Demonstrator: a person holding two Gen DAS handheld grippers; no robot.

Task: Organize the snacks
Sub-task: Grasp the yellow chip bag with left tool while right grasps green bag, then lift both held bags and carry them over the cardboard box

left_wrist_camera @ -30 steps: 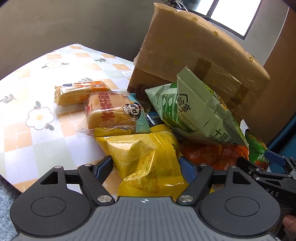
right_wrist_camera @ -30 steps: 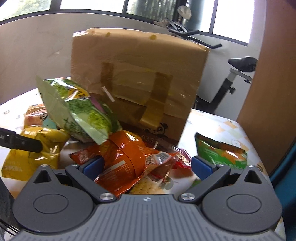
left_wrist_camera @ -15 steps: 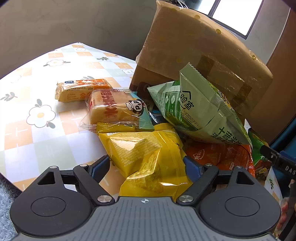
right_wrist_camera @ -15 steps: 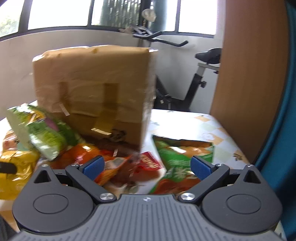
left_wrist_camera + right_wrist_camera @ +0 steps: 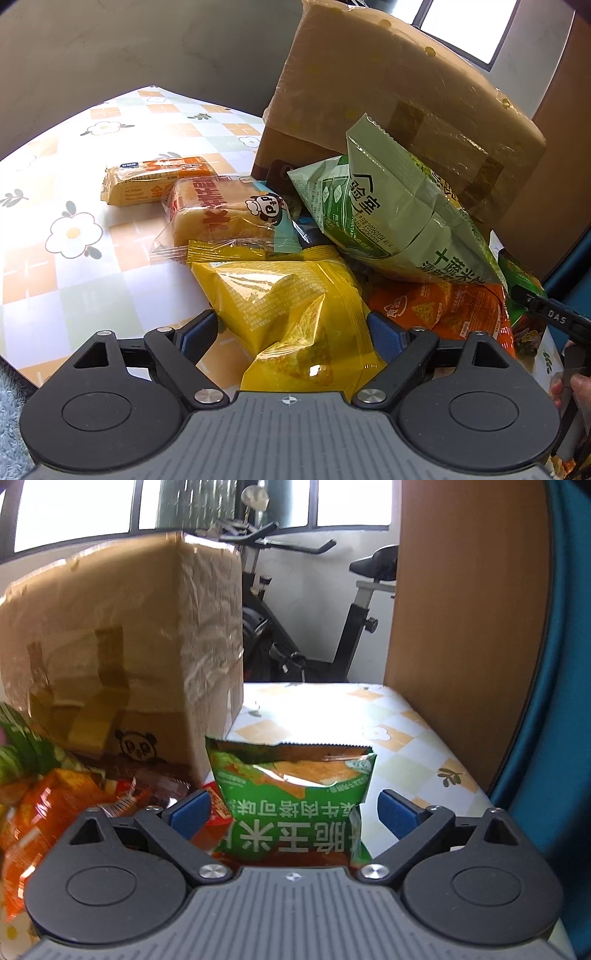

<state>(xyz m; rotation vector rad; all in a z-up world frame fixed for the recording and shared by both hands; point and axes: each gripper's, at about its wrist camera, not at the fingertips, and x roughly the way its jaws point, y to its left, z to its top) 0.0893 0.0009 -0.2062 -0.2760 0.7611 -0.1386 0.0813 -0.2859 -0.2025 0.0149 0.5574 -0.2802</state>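
A pile of snack packs lies on the flowered tablecloth point(image 5: 74, 236) in front of a taped cardboard box point(image 5: 388, 92). My left gripper point(image 5: 291, 332) is open, its fingers on either side of a yellow snack bag point(image 5: 288, 306). Beyond it lie a bread pack point(image 5: 221, 218), a pale green bag point(image 5: 391, 218), an orange bag point(image 5: 443, 306) and an orange-yellow bar pack point(image 5: 155, 179). My right gripper point(image 5: 291, 810) is open around a green corn-chip bag point(image 5: 291, 786). The right gripper's body shows at the left view's right edge point(image 5: 554, 317).
The cardboard box point(image 5: 122, 664) stands left of the green bag. An orange bag point(image 5: 48, 812) and red wrappers point(image 5: 155, 794) lie at its foot. A wooden panel point(image 5: 461, 627) and blue curtain point(image 5: 565, 701) border the table's right side. An exercise bike point(image 5: 314, 609) stands behind.
My right gripper swung right, from the orange bag to the green corn-chip bag, which now sits between its fingers. My left gripper edged forward around the yellow bag.
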